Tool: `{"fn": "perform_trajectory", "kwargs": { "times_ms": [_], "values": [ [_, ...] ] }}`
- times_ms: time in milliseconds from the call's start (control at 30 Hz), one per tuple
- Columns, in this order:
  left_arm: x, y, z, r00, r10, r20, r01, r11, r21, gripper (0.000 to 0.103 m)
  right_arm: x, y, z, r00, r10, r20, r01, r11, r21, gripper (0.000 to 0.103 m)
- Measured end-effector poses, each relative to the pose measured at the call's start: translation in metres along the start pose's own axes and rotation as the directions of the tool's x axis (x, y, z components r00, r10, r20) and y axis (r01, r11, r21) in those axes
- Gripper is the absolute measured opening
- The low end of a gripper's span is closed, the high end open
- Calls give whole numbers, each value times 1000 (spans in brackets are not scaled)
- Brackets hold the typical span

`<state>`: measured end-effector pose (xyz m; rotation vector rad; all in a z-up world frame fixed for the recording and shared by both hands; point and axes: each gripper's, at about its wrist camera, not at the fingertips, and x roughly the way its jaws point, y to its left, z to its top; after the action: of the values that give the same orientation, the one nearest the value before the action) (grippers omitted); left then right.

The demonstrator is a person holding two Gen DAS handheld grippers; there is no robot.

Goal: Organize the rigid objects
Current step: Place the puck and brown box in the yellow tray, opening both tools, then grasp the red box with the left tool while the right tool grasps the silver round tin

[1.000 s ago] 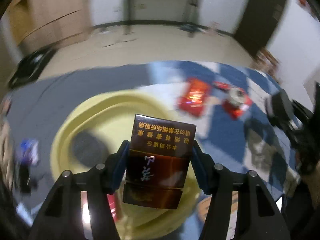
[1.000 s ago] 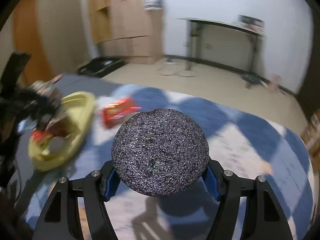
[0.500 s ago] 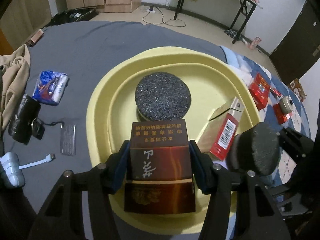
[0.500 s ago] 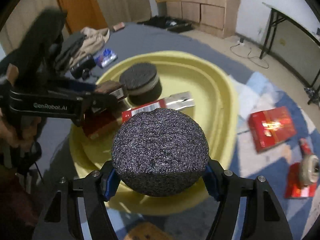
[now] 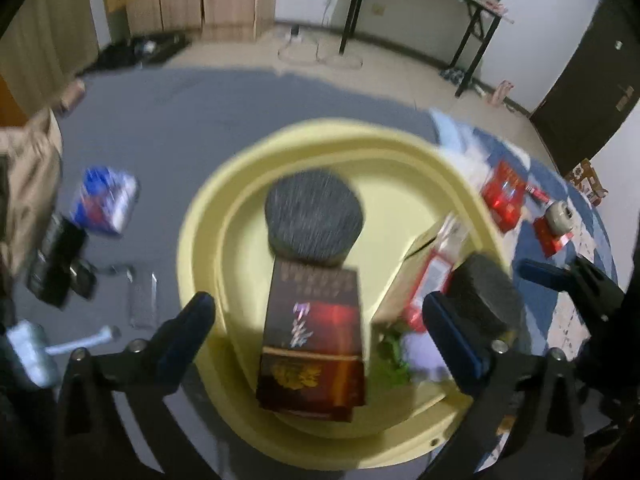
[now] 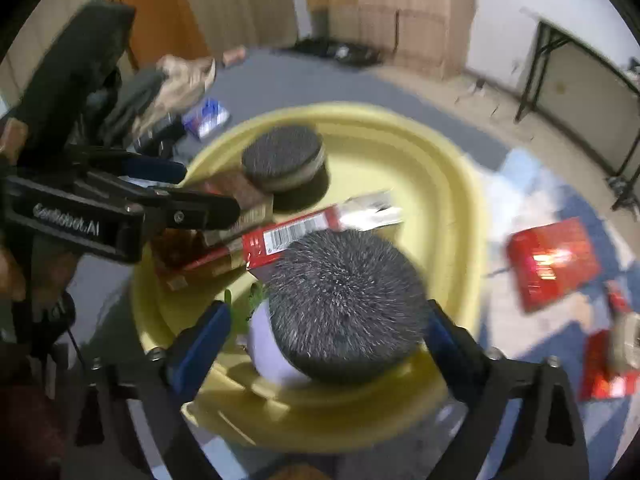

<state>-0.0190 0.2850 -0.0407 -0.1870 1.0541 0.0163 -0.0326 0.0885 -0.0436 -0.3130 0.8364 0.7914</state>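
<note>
A yellow tray [image 5: 200, 240] lies on the grey bed cover. My left gripper [image 5: 320, 326] hangs over its near side with jaws opening wide; a dark brown box [image 5: 316, 336] sits blurred and loose between them, touching neither pad. Behind it a black round puck [image 5: 314, 220] rests in the tray beside a long red box [image 5: 430, 280]. My right gripper [image 6: 326, 338] is over the tray's near rim [image 6: 460, 184], jaws opening. A second black puck [image 6: 344, 300] is blurred between them, with a clear gap at the left pad. The left gripper [image 6: 160, 200] shows at the left there.
Left of the tray lie a blue packet [image 5: 106, 202], a clear case [image 5: 142, 300], dark items and a white plug with cable [image 5: 32, 352]. Right of it, red packs [image 6: 552, 256] and a small round tin [image 5: 558, 214] lie on blue-white cloth. Clothes [image 6: 180, 80] are heaped behind.
Both grippers have opened: the left let go of the brown box, the right let go of its black puck. Both things are now blurred over the tray.
</note>
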Motion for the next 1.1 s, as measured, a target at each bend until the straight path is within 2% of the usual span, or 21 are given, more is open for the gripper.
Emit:
{"fn": "perform_trajectory", "kwargs": {
  "times_ms": [100, 167, 233, 333, 467, 567, 667, 833, 900, 933, 967, 1033, 1100],
  "values": [
    [-14, -25, 19, 1000, -7, 26, 5, 998, 63, 103, -41, -27, -16, 995, -57, 82, 52, 997, 54, 103],
    [-19, -49, 32, 999, -27, 44, 21, 993, 119, 103, -68, -58, -31, 984, -135, 120, 122, 987, 108, 103],
    [-18, -83, 47, 997, -67, 45, 58, 982, 180, 103, -87, -92, -47, 971, -202, 125, 180, 969, 170, 103],
    [1, -127, 63, 995, -98, 9, 92, 960, 265, 103, -97, -144, -65, 958, -278, 76, 251, 934, 255, 103],
    [48, -180, 75, 997, -47, -64, 70, 906, 416, 103, -84, -172, -69, 962, -271, 33, 254, 933, 256, 103],
    [79, -201, 74, 995, -24, -95, 68, 867, 494, 103, -73, -174, -63, 968, -245, 60, 226, 947, 229, 102],
    [102, -217, 71, 993, -11, -120, 75, 836, 543, 103, -57, -179, -56, 971, -232, 60, 216, 954, 208, 96],
    [130, -227, 69, 989, 10, -149, 80, 806, 587, 102, -30, -192, -54, 971, -234, 54, 223, 961, 161, 89],
    [137, -230, 69, 988, 6, -153, 87, 802, 591, 92, -24, -193, -53, 972, -226, 56, 216, 965, 148, 82],
    [140, -230, 70, 987, 4, -160, 92, 806, 585, 80, -23, -193, -52, 975, -214, 68, 203, 969, 140, 74],
    [141, -229, 71, 986, 6, -164, 91, 813, 575, 63, -23, -192, -53, 974, -212, 79, 200, 971, 130, 64],
    [141, -230, 70, 987, -3, -162, 92, 832, 546, 61, -25, -187, -55, 974, -207, 92, 196, 974, 114, 54],
    [136, -234, 67, 984, -47, -170, 134, 828, 544, 60, -26, -187, -58, 975, -202, 96, 190, 974, 122, 54]
  ]
}}
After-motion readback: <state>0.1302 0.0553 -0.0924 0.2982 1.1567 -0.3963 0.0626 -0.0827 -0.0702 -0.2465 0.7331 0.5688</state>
